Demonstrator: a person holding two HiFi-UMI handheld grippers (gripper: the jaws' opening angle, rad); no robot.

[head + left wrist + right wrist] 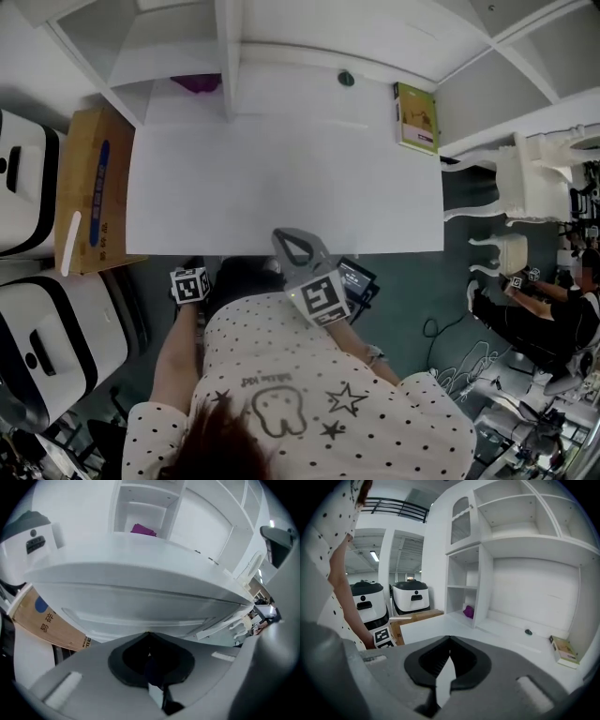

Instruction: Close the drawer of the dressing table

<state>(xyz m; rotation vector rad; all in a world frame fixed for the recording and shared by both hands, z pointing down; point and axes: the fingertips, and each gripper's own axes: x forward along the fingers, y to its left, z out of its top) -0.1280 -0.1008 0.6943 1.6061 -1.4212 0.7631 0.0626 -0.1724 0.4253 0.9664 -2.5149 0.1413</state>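
The white dressing table fills the middle of the head view. Its drawer front shows under the table top's edge in the left gripper view and looks flush with the frame. My left gripper is shut and empty, with its tips just short of the drawer front. In the head view only its marker cube shows, below the table's front edge. My right gripper is shut and empty too. It hovers over the table's front edge and points toward the shelves.
A cardboard box stands left of the table, with white machines beside it. A purple thing lies in a shelf nook. A small green book and a dark round object sit on the top. At the right are a white chair and another person.
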